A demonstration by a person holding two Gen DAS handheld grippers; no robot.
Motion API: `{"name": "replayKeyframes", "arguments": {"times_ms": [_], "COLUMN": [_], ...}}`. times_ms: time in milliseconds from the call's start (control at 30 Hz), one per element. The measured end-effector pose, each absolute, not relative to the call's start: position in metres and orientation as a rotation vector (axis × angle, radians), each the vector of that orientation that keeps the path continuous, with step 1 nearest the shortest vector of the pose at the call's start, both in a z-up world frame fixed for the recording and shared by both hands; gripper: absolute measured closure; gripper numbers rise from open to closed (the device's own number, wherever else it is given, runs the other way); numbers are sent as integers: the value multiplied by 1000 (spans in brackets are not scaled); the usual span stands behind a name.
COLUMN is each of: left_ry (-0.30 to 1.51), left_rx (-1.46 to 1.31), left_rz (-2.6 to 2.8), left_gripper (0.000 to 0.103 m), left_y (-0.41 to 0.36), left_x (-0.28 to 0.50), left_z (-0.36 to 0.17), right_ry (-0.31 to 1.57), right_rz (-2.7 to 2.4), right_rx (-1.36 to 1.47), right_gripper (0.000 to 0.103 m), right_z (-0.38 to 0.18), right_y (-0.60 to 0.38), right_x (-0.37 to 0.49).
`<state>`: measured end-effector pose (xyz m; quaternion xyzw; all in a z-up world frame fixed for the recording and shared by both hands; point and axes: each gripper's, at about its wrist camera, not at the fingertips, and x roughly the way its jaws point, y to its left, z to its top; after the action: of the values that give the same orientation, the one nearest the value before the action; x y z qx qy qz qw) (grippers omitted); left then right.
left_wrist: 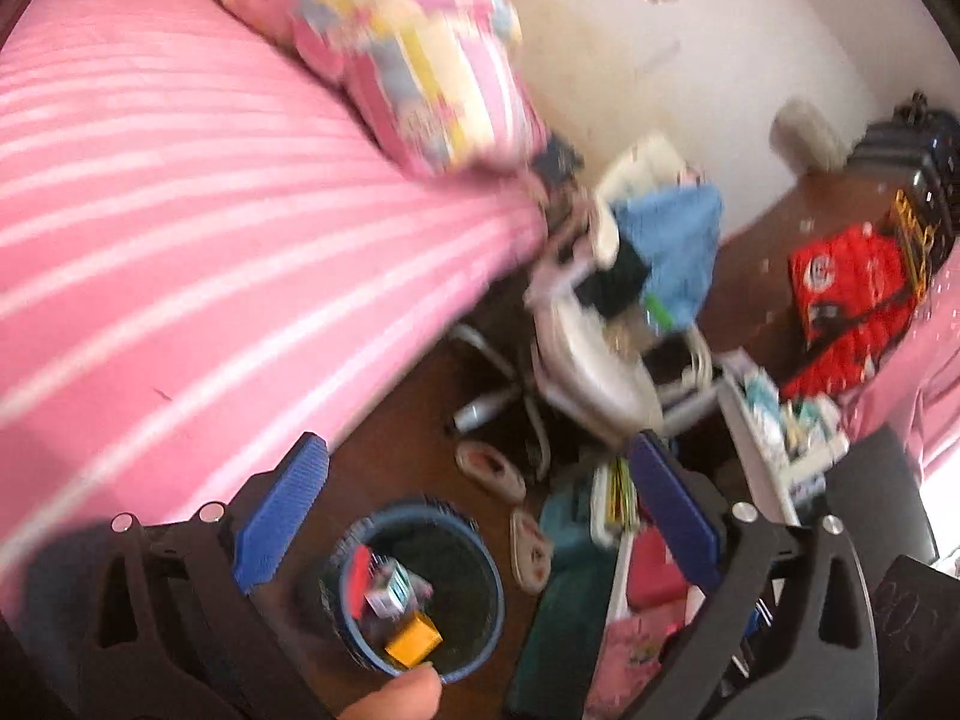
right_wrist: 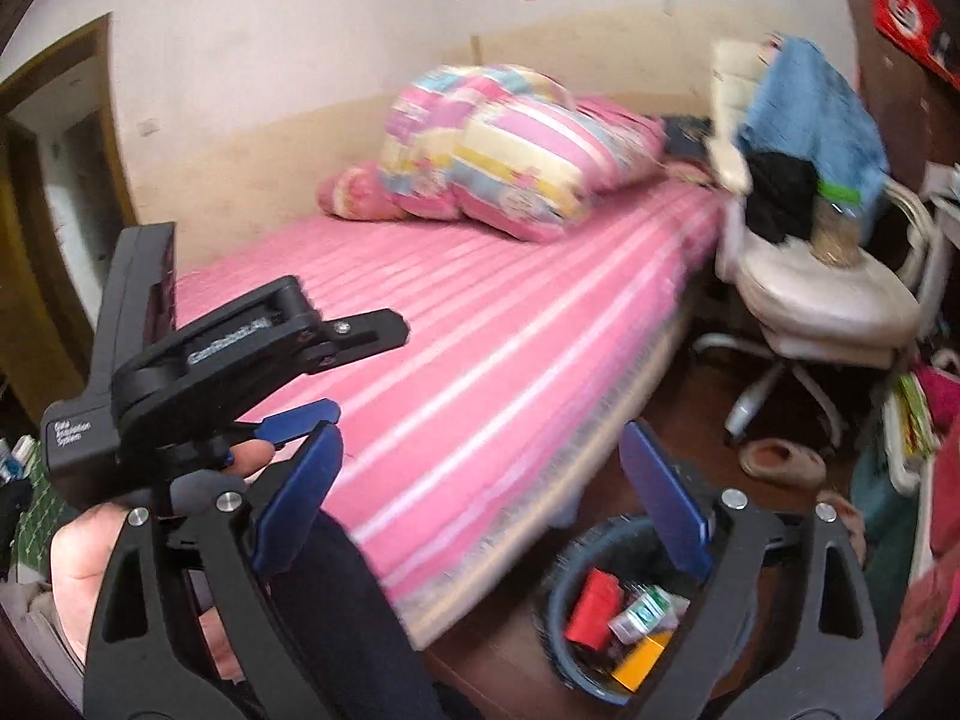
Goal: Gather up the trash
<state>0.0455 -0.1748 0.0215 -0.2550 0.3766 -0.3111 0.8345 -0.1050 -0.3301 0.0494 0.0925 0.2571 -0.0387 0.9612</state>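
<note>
My landmark is the round blue waste bin, standing upright on the dark wood floor with its open mouth facing up. Inside it lies the trash: a red packet on the left with its long side running up the bin wall, a small green-and-white carton tilted beside it, and an orange box nearest me. Left of the bin is a bed with a pink striped sheet and patterned pillows against a cream wall. Right of the bin are slippers and a white swivel chair piled with clothes. My left gripper is spread wide above the bin, holding nothing. My right gripper is also wide and empty, its right finger overlapping the bin rim in view.
</note>
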Motion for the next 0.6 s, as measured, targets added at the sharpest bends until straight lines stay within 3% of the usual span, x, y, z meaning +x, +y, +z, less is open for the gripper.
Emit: {"name": "replayKeyframes", "arguments": {"times_ms": [267, 600], "left_ry": [512, 525], "left_rx": [-386, -325], "left_rz": [-349, -29], "left_gripper": [5, 5], "left_y": [-61, 42], "left_x": [24, 29], "left_z": [69, 41], "right_ry": [457, 473], "right_rz": [110, 265], "right_rx": [119, 59], "right_gripper": [9, 8], "right_z": [76, 59], "right_y": [-240, -142], "right_x": [-68, -10]}}
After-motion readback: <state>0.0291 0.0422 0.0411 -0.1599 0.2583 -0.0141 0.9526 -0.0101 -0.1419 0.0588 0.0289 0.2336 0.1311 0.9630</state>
